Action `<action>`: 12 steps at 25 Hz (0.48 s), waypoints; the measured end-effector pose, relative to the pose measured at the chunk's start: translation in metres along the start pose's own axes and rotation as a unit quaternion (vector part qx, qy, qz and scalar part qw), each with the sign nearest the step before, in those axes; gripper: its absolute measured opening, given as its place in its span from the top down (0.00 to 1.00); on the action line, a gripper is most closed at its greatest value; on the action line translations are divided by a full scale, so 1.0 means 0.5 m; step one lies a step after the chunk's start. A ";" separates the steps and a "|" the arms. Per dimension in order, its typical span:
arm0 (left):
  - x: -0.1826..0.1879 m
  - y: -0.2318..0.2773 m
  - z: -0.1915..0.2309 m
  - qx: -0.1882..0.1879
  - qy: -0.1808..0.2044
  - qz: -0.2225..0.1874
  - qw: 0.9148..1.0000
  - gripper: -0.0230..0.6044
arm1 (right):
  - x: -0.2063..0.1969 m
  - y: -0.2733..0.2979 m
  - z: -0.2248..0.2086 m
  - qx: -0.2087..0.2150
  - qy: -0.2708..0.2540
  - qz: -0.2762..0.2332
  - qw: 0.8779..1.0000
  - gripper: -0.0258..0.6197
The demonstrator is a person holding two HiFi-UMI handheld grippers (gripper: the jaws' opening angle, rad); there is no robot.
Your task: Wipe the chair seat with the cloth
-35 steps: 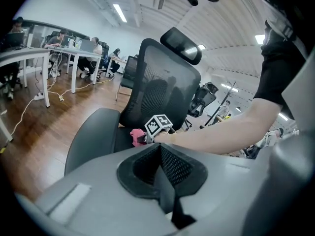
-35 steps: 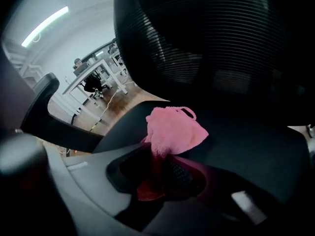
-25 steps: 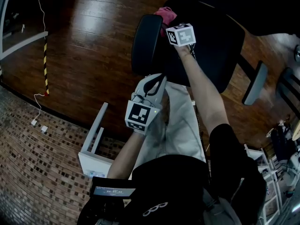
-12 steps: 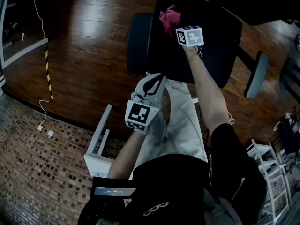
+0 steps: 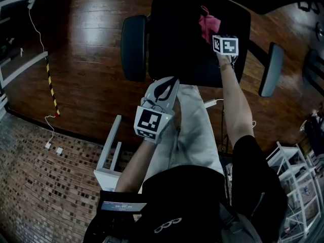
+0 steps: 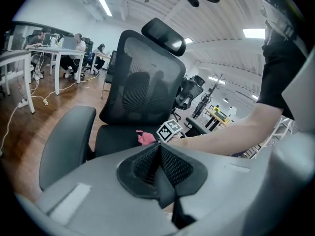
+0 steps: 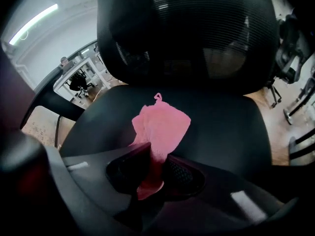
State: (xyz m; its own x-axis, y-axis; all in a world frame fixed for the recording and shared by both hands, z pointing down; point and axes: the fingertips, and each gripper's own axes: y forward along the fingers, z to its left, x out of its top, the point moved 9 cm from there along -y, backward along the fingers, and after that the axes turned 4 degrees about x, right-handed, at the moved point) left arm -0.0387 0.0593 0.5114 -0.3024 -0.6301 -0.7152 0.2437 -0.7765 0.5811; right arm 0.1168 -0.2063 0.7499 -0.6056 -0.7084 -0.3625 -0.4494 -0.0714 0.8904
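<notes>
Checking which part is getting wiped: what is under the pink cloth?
The black chair seat lies under the cloth, which the right gripper holds pinched in its jaws. The patch of seat directly beneath the cloth is covered, so its state cannot be seen.

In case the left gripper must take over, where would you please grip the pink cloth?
Pinch the cloth by its free fanned end on the seat beyond the right gripper, probably from the left: its other end is clamped there.
</notes>
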 end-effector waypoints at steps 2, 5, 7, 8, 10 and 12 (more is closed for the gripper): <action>0.003 0.004 -0.007 -0.004 0.004 0.001 1.000 0.98 | -0.019 -0.030 -0.045 -0.022 0.014 -0.002 1.000 0.85; 0.005 0.011 -0.018 -0.008 0.008 0.003 1.000 0.98 | -0.042 -0.071 -0.106 -0.054 0.032 -0.006 0.998 0.85; 0.004 0.014 -0.026 -0.012 0.011 0.005 1.000 0.98 | -0.055 -0.097 -0.140 -0.080 0.047 -0.006 0.996 0.85; 0.002 0.015 -0.029 -0.013 0.012 0.005 1.000 0.98 | -0.059 -0.109 -0.155 -0.093 0.054 -0.007 0.994 0.85; -0.001 0.017 -0.034 -0.016 0.014 0.006 1.000 0.98 | -0.065 -0.127 -0.177 -0.116 0.063 -0.008 0.991 0.85; -0.003 0.018 -0.038 -0.018 0.016 0.007 1.000 0.98 | -0.068 -0.138 -0.192 -0.134 0.069 -0.007 0.989 0.85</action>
State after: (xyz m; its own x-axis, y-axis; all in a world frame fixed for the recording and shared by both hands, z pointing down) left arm -0.0183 0.0530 0.5103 -0.2689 -0.6404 -0.7194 0.2815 -0.7666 0.5771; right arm 0.2312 -0.2446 0.7273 -0.4973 -0.7934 -0.3510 -0.2562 -0.2523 0.9331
